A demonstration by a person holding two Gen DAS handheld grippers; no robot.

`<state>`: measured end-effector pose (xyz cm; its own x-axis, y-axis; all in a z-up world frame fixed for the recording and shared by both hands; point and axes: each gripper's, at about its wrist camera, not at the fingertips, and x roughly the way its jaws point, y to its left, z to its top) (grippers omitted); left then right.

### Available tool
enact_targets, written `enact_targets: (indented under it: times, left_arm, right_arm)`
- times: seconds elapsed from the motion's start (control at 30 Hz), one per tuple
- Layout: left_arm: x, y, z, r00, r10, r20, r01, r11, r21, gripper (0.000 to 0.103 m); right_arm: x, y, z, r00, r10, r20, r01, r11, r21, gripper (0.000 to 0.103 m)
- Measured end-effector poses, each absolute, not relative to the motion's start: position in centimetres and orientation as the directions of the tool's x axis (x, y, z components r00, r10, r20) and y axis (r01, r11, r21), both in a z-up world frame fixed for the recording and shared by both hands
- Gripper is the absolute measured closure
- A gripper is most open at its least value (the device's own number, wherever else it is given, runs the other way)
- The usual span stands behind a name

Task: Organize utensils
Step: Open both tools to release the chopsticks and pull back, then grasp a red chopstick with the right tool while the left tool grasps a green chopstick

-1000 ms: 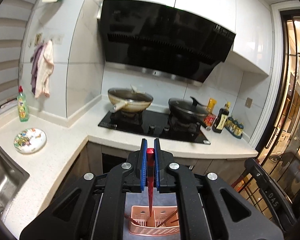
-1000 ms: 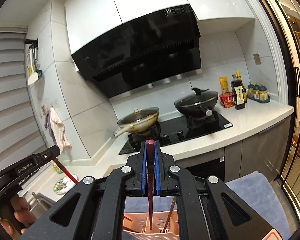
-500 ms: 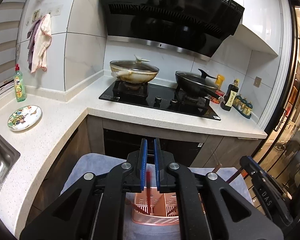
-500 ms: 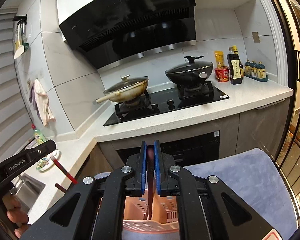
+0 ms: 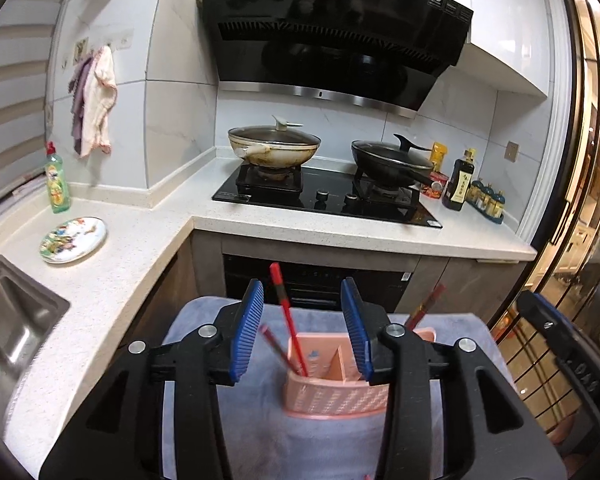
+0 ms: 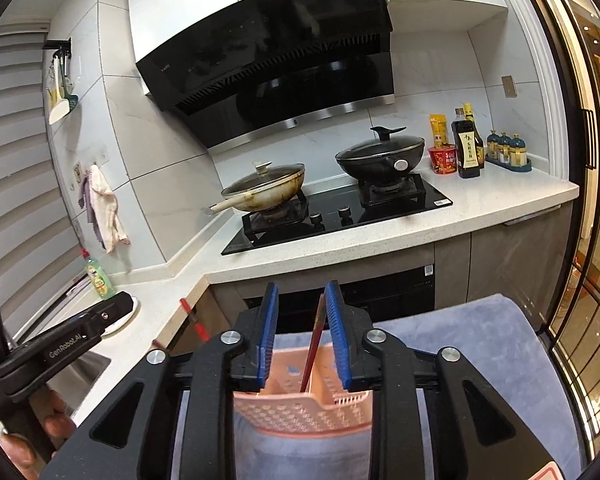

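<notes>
A pink perforated utensil holder (image 5: 336,392) stands on a blue-grey towel (image 5: 260,412); it also shows in the right wrist view (image 6: 300,408). My left gripper (image 5: 302,328) is open above the holder, and a red chopstick (image 5: 286,312) stands free in the holder between its jaws. More chopsticks (image 5: 424,306) lean at the holder's right side. My right gripper (image 6: 302,330) is open, and a dark red chopstick (image 6: 314,344) stands in the holder between its jaws, untouched by the pads.
Behind is a white counter (image 5: 340,224) with a black hob (image 5: 324,196), a cream wok (image 5: 274,148) and a black wok (image 5: 392,160). Sauce bottles (image 5: 458,182) stand at the right. A patterned plate (image 5: 73,234), a green bottle (image 5: 56,180) and a sink (image 5: 8,328) are at the left.
Both grippers have opened and let go of their chopsticks, which now stand in the pink holder. Both cameras have tilted down and pulled back a little.
</notes>
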<state>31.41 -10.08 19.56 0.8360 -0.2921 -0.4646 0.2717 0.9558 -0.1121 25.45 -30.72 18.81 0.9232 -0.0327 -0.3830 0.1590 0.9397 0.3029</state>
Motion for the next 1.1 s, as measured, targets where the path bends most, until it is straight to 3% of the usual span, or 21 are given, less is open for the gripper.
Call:
enact_targets:
  times: [0.37,0.83,1.1]
  left_arm:
    - [23.7,-7.6,16.6,0.796,-0.259,-0.547,0.282,0.958,-0.043,0.064]
    - [15.0,-2.9,8.2,0.709,-0.208,-0.674,0.259,0.966,-0.025,0.061]
    - [12.0,-1.3,3.3,0.644,-0.197,-0.739,0.237,0.970,-0.053,0.061]
  right_arm:
    - [15.8,-27.3,17.1,0.897,-0.027,-0.440,0.136,0.967,0.217,0.070]
    - [5.5,-23.7,7.3,0.784,-0.008,-0.621,0.140,0.977,0.164,0.070]
    - [3.0,-23.1,3.1,0.733,-0.038,-0.679,0.175,0.976,0.133,0.070]
